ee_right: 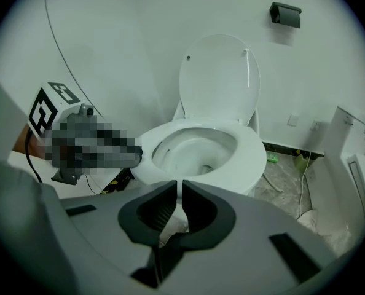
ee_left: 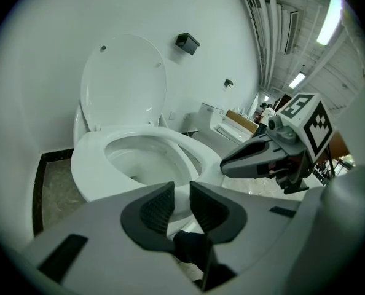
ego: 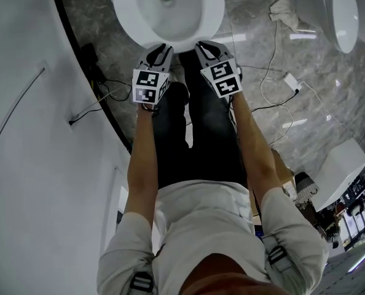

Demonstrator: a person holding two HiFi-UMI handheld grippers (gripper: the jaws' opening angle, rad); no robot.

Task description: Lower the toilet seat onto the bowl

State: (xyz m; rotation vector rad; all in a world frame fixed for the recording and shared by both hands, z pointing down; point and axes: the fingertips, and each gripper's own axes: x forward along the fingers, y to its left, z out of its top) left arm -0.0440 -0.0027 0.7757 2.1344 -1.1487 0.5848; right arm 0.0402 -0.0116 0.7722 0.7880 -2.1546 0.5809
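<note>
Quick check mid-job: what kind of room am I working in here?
Probably a bathroom-fixture showroom or test bay, not a private bathroom: a white toilet on marble-look floor, a second white fixture close by, and a loose cable with adapter on the floor.

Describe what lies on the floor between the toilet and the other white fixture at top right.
The head view shows a crumpled white cloth and a thin cable on the marble floor between the toilet and that fixture.
</note>
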